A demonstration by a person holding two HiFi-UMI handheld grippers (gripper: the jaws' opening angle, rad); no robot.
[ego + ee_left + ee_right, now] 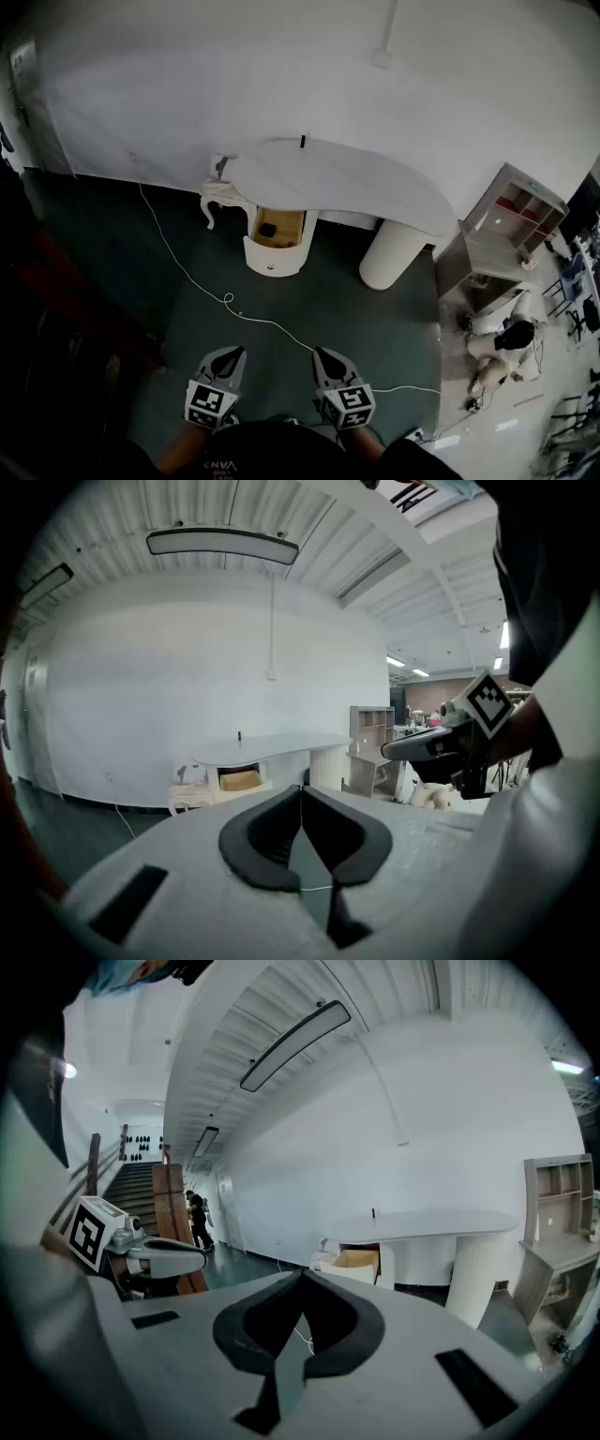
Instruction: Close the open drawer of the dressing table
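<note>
The left gripper (pixel 231 355) and the right gripper (pixel 327 357) sit low in front of the person, each with its jaws pressed together and nothing between them. Well apart from them, against the white wall (pixel 281 75), stands the table (pixel 356 183) — its drawer (pixel 274 255) is pulled out over the dark floor (pixel 319 300).

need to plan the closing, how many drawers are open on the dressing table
1. The open drawer juts forward from under the left part of the dressing table. Other drawers may be hidden beneath the top.
</note>
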